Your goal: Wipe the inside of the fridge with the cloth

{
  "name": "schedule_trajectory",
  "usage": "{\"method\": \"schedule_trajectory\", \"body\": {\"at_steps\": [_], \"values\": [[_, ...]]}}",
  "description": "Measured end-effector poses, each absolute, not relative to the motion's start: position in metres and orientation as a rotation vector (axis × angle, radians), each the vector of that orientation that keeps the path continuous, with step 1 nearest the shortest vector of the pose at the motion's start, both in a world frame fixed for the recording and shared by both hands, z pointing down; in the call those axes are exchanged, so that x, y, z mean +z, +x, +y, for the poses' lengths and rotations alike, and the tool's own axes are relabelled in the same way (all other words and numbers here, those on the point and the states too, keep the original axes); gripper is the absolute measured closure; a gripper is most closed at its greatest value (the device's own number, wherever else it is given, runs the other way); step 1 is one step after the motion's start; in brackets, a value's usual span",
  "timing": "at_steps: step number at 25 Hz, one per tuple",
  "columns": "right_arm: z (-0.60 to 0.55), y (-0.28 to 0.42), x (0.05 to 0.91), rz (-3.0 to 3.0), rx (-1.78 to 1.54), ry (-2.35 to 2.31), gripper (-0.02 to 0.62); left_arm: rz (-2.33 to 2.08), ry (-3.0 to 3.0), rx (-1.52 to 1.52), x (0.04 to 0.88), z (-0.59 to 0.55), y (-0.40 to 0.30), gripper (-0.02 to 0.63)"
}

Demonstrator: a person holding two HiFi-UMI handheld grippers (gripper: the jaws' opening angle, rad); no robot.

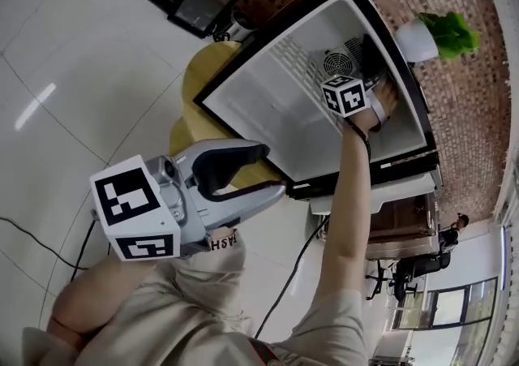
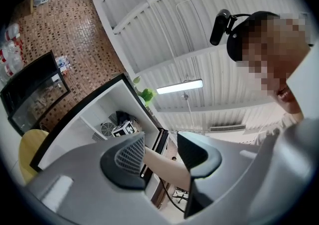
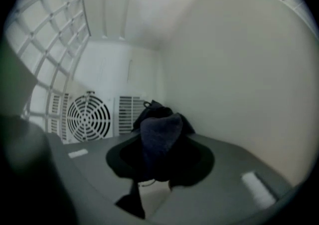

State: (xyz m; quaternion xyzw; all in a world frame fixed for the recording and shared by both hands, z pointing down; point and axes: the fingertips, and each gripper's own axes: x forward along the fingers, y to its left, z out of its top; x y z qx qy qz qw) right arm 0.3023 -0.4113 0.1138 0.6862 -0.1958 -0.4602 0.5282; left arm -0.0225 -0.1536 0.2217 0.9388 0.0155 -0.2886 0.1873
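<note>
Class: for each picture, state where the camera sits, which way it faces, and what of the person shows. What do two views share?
Head view: on the head, looking steeply down at the fridge; right arm, left tongs, right tongs show.
Left gripper view: on the left tongs, facing the fridge and ceiling; open tongs, right arm.
Right gripper view: on the right tongs, inside the fridge, facing its back wall; tongs shut on cloth.
Shared: all three show the fan grille.

left tongs (image 2: 159, 151): jaws apart, held close to body | right tongs (image 3: 162, 158): arm outstretched, jaws clamped (pinching cloth (image 3: 159, 130))
</note>
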Motion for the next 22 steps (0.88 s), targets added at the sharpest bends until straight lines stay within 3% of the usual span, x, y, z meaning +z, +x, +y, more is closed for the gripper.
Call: {"method": "schedule_trajectory", "body": {"at_steps": [5,10,18,22], "values": [[-0.367,0.355,0.116,-0.376,-0.975,1.735,0.48,0.023,2.657,-0.804,0.224,-0.147,-0.012,0.426],[-0.352,0.362,0.112,-0.412,-0.894,1.834,0.477,0.016,2.676,-0.81,0.223,-0.151,-0.018,0.426],[-0.404,0.216,0.138,-0.718,-1.266,1.504,0.475,0.023,2.656,-0.793,0.226,-0.154,-0.016,0.426],[-0.451,0.177,0.149,-0.809,-1.268,1.467,0.476,0.028,2.65,-0.773,0.23,-0.146,-0.016,0.426]]}}
